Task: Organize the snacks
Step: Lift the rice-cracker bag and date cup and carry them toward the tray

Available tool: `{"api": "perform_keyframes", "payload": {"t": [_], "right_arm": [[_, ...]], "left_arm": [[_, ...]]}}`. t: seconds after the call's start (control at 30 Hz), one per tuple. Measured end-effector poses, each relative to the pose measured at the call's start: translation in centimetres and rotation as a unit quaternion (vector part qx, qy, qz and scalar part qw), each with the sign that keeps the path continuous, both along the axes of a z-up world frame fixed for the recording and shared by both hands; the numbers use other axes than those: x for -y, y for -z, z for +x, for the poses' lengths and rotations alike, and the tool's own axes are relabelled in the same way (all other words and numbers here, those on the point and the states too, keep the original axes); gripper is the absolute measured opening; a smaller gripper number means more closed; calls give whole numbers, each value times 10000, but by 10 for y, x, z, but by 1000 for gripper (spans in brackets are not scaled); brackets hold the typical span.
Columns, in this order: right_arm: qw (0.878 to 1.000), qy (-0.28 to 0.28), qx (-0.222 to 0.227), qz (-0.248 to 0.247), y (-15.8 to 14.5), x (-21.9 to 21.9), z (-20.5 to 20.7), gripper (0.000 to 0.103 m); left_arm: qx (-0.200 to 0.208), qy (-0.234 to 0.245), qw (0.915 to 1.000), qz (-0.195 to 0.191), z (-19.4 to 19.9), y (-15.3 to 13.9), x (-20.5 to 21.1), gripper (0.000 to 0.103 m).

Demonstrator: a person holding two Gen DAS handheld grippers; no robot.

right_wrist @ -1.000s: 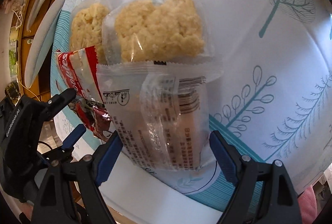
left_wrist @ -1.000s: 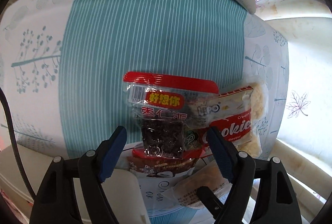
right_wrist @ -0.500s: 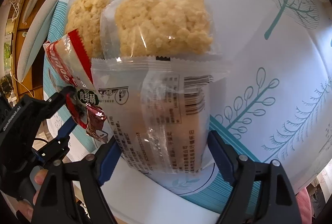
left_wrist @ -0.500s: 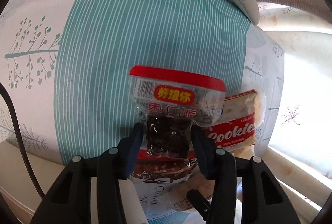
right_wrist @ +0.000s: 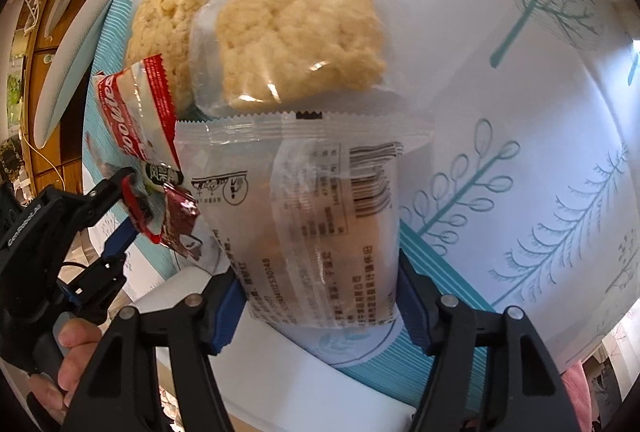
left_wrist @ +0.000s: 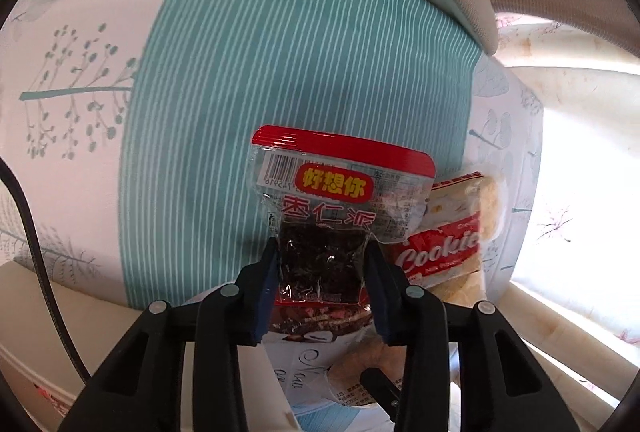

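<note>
Since a second ago my left gripper [left_wrist: 322, 264] has gone from wide open to clamped on the date pack [left_wrist: 340, 208]; my right gripper [right_wrist: 318, 296] has narrowed onto the clear pack [right_wrist: 316, 208].

Left view, left to right: teal striped cloth [left_wrist: 280, 72] on the surface, white leaf print at its edges. Date pack sits mid-frame, red top edge, yellow label, dark filling. My blue fingers [left_wrist: 269, 284] press both sides of its lower half. Just right of it and partly under it, the cookie pack [left_wrist: 444, 248], red with white lettering. A pale crumbly cake [left_wrist: 494, 208] shows at its far right edge.

Right view, left to right: left gripper [right_wrist: 132, 208] at the frame's left edge, pinching the date pack [right_wrist: 138, 204], a hand [right_wrist: 68, 364] on its handle. Cookie pack [right_wrist: 136, 108] just above it. Two crumbly cakes in clear wrap lie side by side beyond it, one [right_wrist: 168, 16] further left, one [right_wrist: 304, 44] centre. The clear pack lies nearest me, barcode side up, its serrated top edge touching the centre cake's wrap. My right fingers [right_wrist: 412, 308] touch both its lower sides; whether it's firmly gripped I can't tell.
</note>
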State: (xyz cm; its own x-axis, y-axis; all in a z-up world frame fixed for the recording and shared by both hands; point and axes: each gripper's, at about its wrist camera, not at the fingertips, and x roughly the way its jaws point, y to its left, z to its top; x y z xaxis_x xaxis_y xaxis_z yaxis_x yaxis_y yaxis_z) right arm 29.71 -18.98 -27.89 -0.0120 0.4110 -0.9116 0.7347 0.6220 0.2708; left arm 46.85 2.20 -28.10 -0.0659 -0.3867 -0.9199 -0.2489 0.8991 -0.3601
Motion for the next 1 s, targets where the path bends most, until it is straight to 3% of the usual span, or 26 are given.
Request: {"api": "perform_keyframes", "payload": {"t": [0.3, 0.6, 1.0], "right_arm": [[9996, 103, -257, 97, 2, 1, -17, 64], [9987, 217, -334, 316, 1, 6, -40, 63], [9977, -225, -122, 627, -14, 12, -64, 63]], "left_arm": [[539, 172, 9983, -120, -12, -52, 10, 38], [813, 371, 9958, -220, -40, -100, 28, 38], [907, 492, 9946, 147, -133, -150, 38, 38]]}}
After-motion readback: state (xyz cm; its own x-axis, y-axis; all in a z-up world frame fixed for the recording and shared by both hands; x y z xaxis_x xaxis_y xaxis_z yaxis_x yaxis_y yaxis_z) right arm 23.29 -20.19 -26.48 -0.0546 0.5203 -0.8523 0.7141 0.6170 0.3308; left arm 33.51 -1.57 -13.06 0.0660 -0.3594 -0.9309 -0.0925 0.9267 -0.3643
